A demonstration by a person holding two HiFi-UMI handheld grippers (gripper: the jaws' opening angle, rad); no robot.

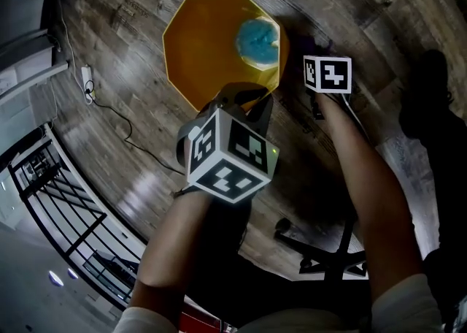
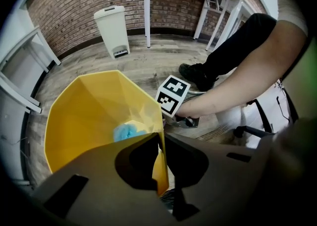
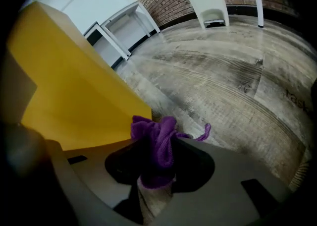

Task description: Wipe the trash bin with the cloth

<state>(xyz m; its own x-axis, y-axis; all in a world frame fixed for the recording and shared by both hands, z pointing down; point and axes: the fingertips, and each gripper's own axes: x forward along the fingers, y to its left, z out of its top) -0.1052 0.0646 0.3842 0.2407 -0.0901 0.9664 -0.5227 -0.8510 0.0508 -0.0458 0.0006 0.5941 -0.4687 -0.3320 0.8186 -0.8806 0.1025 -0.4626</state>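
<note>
Yellow trash bin (image 1: 197, 47) stands on the wooden floor (image 1: 131, 142), its wall pinched in the left gripper (image 2: 159, 143). The right gripper (image 3: 156, 173) clamps a bunched purple cloth (image 3: 156, 143) just beside the bin's outer side.

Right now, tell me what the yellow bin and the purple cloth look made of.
The bin: probably rigid plastic, smooth and slightly glossy; flat facets with crisp edges. The cloth: likely microfibre or terry, matte and fuzzy; it bunches in soft folds.
</note>
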